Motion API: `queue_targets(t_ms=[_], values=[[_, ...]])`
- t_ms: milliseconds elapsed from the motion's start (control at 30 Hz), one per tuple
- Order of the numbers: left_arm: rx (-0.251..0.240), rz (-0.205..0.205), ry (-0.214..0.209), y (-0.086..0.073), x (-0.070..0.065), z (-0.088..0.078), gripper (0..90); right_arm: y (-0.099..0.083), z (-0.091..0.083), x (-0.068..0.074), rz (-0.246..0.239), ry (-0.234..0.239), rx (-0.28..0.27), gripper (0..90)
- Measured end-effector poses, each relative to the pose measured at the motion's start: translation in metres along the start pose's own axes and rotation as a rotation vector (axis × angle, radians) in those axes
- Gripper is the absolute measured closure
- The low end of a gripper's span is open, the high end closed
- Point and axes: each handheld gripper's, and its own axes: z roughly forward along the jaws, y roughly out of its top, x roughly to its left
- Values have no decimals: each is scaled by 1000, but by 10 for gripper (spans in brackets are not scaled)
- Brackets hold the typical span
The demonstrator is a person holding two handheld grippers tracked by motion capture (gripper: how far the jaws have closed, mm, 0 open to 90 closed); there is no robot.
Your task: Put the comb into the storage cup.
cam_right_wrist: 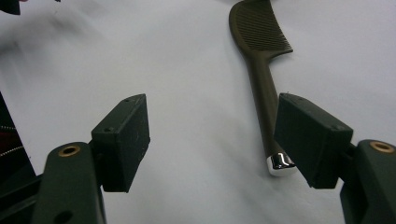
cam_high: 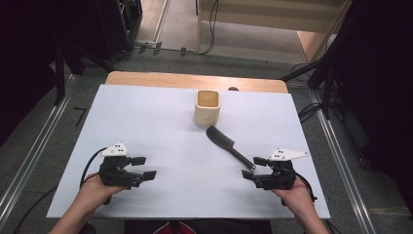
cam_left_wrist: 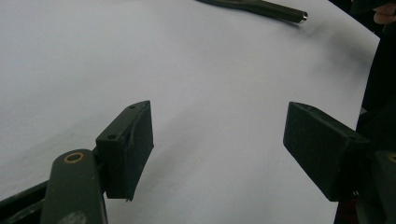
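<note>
**Right gripper lined up on comb handle, nothing held**

My right gripper (cam_high: 249, 168) sits low over the white table sheet (cam_high: 160, 122), jaws spread wide, nothing between the pads. The dark plastic comb with long slim handle (cam_high: 228, 144) lies flat on the sheet, teeth end toward the beige square-mouthed cup (cam_high: 208, 107), silver-capped handle tip pointing back at me. In the right gripper view the comb (cam_right_wrist: 261, 70) runs up the frame and its metal cap sits just beside my right-hand jaw, not yet between the two. I judge I'm set here because the handle end is the nearest, thinnest part to pinch; I'd need a small sideways shift to centre it.

My left gripper (cam_high: 146, 167) hovers over bare sheet on the left side, jaws spread too, empty. It's parked well apart from comb and cup, likely to keep out of the way. In the left gripper view the handle tip (cam_left_wrist: 280, 11) shows far off at the top.

Room: open sheet all around the comb. The comb's head is near the cup but apart from it. My right gripper is near the sheet's right edge, so I have less slack on that side.
</note>
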Motion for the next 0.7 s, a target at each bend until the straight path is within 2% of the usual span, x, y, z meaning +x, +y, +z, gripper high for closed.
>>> queue_targets(t_ms=[133,367,700], values=[[-1,2,1,0,1,0,251,5,-1,-2,-7,2,-25,243],[-4,2,-2,0,0,0,251,12,1,-8,-9,-20,-31,243],[-6,2,-2,1,0,0,252,31,5,-23,-38,-31,-67,243]])
